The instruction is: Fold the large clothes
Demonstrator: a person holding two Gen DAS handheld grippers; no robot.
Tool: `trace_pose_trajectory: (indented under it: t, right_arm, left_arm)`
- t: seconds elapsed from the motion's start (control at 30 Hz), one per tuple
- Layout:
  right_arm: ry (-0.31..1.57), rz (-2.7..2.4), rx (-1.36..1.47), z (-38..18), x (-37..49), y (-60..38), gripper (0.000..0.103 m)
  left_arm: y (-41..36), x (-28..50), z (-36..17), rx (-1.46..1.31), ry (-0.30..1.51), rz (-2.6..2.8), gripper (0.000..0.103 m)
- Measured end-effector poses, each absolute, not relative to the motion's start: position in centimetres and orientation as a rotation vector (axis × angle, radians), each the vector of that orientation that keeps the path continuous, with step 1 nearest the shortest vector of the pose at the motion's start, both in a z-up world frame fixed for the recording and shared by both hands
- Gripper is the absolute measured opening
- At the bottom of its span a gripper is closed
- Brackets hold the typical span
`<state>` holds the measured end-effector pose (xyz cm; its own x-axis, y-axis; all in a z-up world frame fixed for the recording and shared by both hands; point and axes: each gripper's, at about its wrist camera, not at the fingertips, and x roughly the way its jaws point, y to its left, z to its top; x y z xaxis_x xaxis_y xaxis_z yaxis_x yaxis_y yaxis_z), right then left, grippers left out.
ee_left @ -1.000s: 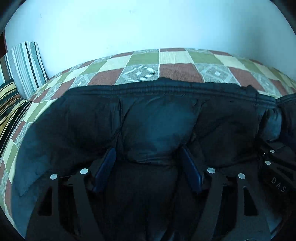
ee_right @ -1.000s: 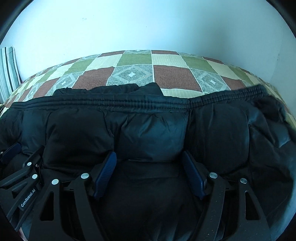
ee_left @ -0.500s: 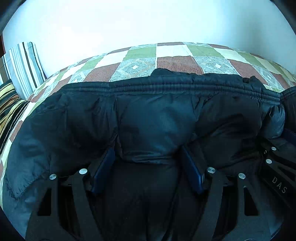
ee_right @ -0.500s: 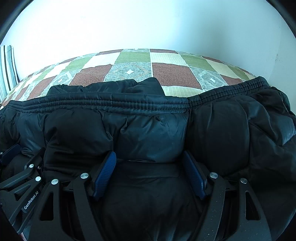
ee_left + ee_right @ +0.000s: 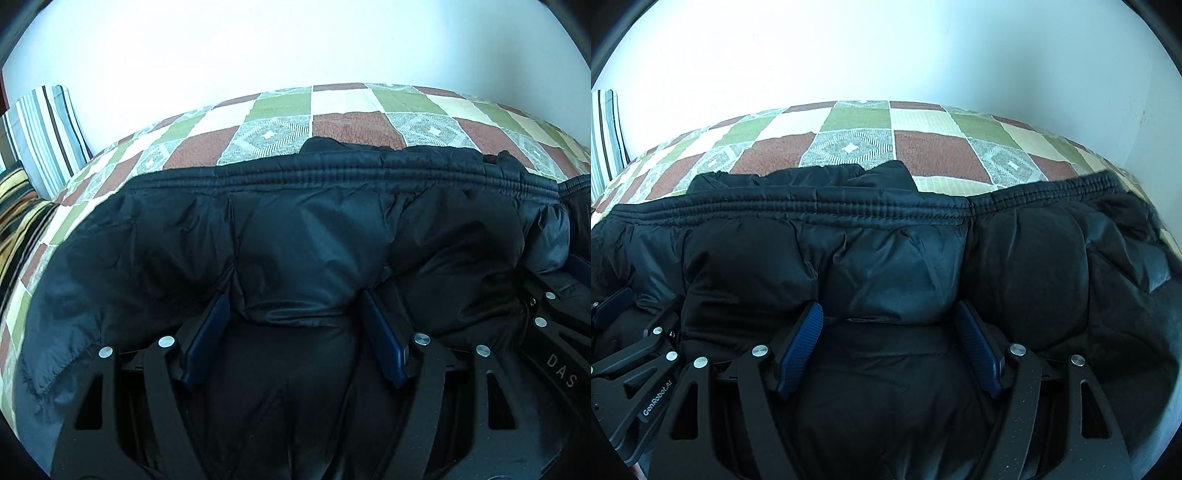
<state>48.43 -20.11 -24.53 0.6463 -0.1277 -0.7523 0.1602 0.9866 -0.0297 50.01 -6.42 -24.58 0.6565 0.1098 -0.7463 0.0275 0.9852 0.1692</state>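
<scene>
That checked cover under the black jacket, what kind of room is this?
Most likely a bedroom: the checked bedspread covers a wide surface against a plain wall, striped pillows stand at one end, and the black puffer jacket lies spread on it.

A checkered bedspread (image 5: 354,125) meets a plain white wall (image 5: 295,44).

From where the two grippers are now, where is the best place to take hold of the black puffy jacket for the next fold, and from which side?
Probably the ribbed elastic hem of the black puffy jacket. It lies as a firm, thin band across the far edge, easier to pinch than the slippery padded panels. Come from the near side, over the padding, left gripper and right gripper spaced apart along it.
</scene>
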Motion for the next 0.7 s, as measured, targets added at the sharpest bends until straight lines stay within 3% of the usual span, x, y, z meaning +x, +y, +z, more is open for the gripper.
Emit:
trace_pose_trajectory:
  t: [0.17,0.33,0.7]
  right_arm:
    - [0.841,-0.146,0.07,-22.1,46.7,-21.2,0.078]
    - [0.789,-0.166,0.067,-19.4,42.9,-24.7,0.081]
    - [0.853,-0.226,0.158,-20.1,37.7,-33.2,0.083]
  left_arm:
    - [-5.1,49.3,-22.7,0.135,0.882,-0.022,0.08]
    - [-1.8,46.7,-19.9,0.154,0.837,-0.024,0.081]
    - [10.2,42.1,-19.3,-0.01,0.917,0.033,0.09]
